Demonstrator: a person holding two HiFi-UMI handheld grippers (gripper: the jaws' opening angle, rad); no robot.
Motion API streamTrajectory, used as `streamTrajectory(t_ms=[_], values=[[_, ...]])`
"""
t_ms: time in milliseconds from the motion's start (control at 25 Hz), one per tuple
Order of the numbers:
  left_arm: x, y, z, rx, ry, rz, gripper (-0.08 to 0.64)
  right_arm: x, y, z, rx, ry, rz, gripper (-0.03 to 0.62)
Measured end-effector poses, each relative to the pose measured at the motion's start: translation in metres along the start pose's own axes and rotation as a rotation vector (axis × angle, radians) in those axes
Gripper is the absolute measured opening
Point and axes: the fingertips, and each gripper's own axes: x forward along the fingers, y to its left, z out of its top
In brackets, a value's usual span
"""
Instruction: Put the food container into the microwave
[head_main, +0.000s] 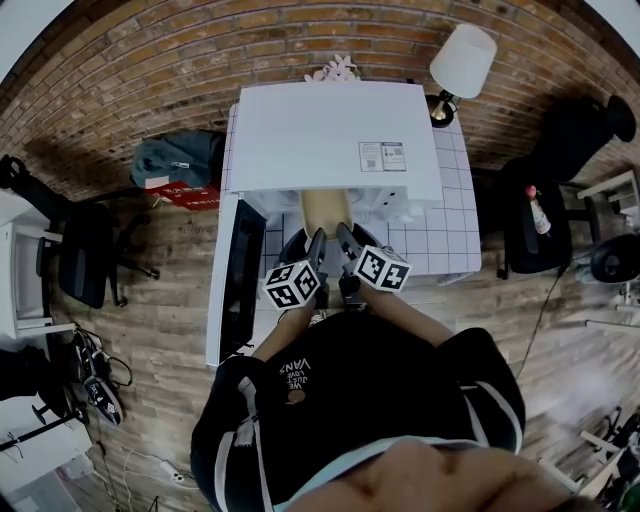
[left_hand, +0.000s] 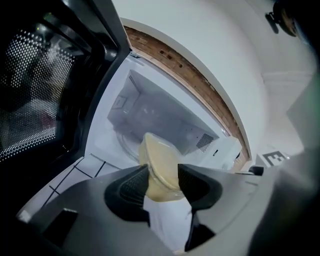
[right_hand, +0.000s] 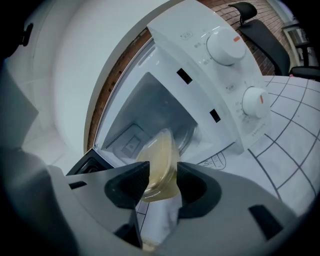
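Note:
A clear plastic food container with pale yellow contents is held at the mouth of the white microwave. My left gripper is shut on its near left edge, and my right gripper is shut on its near right edge. In the left gripper view the food container sticks out between the pads toward the microwave cavity and its glass turntable. In the right gripper view the food container points into the open cavity.
The microwave door swings open to the left, dark-glassed. Its control panel with two knobs is on the right. The microwave stands on a white tiled table. A lamp is at the back right; chairs flank the table.

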Motion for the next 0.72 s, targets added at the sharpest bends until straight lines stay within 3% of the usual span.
streamTrajectory(t_ms=[720], values=[[0.025, 0.008, 0.005, -0.016, 0.019, -0.01, 0.19, 0.022, -0.009, 0.012, -0.003, 0.009, -0.005, 0.161]])
